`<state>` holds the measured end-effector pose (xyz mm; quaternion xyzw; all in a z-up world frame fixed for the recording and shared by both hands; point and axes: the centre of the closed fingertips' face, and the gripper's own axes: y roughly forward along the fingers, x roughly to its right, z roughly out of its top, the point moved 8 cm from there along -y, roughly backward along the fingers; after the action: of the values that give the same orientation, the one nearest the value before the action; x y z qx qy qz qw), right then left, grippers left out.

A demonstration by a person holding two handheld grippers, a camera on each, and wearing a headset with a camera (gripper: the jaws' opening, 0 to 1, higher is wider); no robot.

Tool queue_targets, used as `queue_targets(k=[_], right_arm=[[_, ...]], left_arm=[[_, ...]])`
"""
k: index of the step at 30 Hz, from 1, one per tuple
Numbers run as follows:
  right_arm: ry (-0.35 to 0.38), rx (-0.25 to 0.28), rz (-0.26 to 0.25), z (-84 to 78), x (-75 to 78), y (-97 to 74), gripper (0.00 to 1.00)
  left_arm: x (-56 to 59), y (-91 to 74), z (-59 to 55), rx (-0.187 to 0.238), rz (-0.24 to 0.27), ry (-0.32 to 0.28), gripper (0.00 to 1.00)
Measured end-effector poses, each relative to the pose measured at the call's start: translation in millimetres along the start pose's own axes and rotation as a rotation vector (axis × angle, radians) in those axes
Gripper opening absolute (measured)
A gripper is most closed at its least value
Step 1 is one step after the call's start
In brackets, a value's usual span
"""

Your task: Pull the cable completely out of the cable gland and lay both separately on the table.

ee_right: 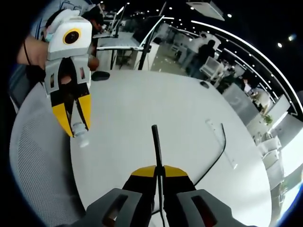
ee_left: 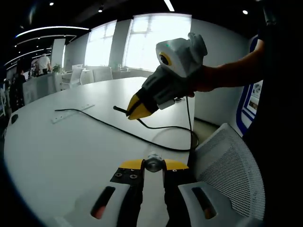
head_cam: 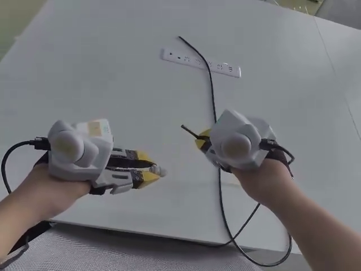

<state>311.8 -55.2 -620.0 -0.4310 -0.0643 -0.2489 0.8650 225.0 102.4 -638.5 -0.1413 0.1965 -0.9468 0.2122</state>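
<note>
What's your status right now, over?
Left hand-held gripper shut on cable gland. Right hand-held gripper shut on cable. Cable out of gland; neither set down. Power strip far off.

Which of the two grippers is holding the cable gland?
The left gripper: its yellow tips are shut on the small grey cable gland. The right gripper instead pinches the free end of the black cable, held apart from the gland.
</note>
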Motion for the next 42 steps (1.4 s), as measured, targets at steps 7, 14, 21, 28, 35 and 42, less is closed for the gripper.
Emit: queue_targets(k=[7,14,21,28,35,42], right_arm=[[-0.072,0.006,0.016,16.4,2.4,10.6,0.00],[-0.062,0.024,0.043,32.5,4.0,20.4,0.00],[-0.047,0.051,0.057,50.8,5.9,29.9,0.00],[-0.097,0.066,0.071,69.6,-1.7,44.0,0.00],[-0.143,0.094,0.132,94.3,-15.7,62.5,0.00],[-0.190,0.112,0.192,106.9,-33.9,84.6,0.00]], left_arm=[[-2.5,-5.2,-10.9,0.003,0.022,-0.020,0.15],[-5.5,-7.0,-21.3,0.010,0.038,-0.042,0.15],[-13.0,-10.9,-29.0,0.024,0.078,-0.068,0.15],[-18.1,-15.4,-40.9,0.021,0.102,-0.082,0.15],[-17.5,-13.0,-52.2,0.016,0.106,-0.089,0.15],[-20.1,-10.3,-60.5,0.020,0.113,-0.104,0.15]])
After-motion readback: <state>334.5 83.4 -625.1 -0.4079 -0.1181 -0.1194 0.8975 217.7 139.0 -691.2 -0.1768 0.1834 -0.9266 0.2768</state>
